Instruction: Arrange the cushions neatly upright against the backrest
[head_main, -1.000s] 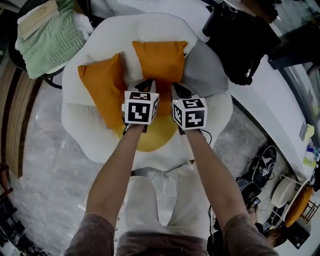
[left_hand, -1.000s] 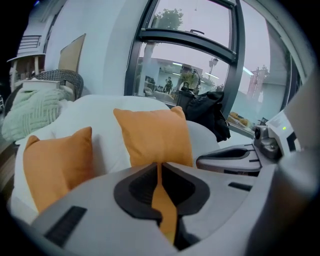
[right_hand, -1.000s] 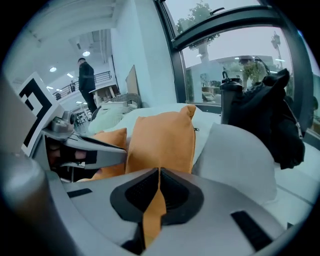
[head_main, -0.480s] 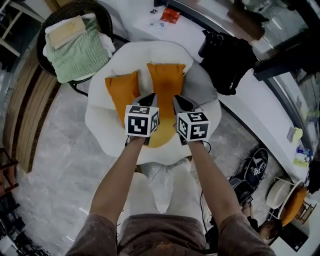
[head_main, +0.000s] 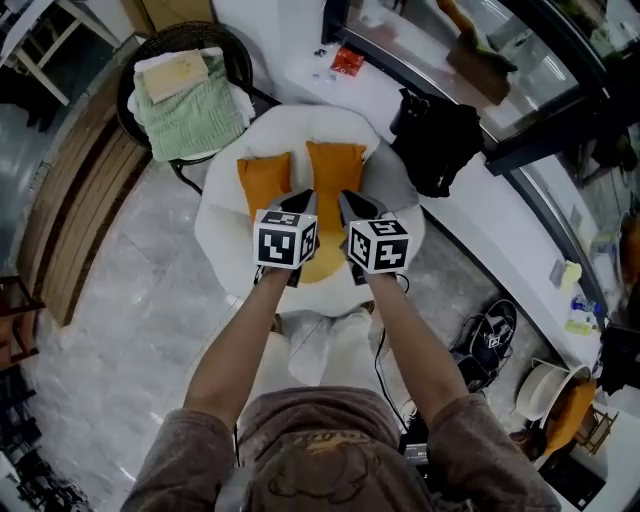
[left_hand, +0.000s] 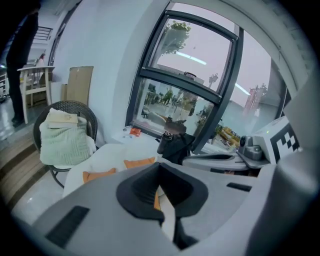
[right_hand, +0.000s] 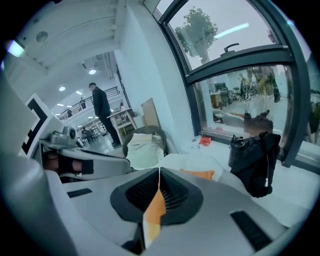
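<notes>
White armchair (head_main: 222, 235) on the marble floor (head_main: 120, 330)
A left orange cushion (head_main: 263, 183) and a right orange cushion (head_main: 333, 170) stood side by side against its backrest, a grey cushion (head_main: 386, 190) just beside the right one, a yellow seat pad (head_main: 322, 268) in front.

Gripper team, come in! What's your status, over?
Left gripper shut, empty; right gripper shut, empty. Both orange cushions upright against the chair backrest. Black bag on ledge, not blocking.

Right gripper (right_hand: 159, 186) jaws pressed together, nothing gripped; orange sliver visible through seam. Beyond: orange cushion (right_hand: 199, 174) on white chair (right_hand: 191, 160), black bag (right_hand: 250, 167) by window (right_hand: 240, 95), pale blanket (right_hand: 143, 151) on wicker chair (right_hand: 152, 129).
</notes>
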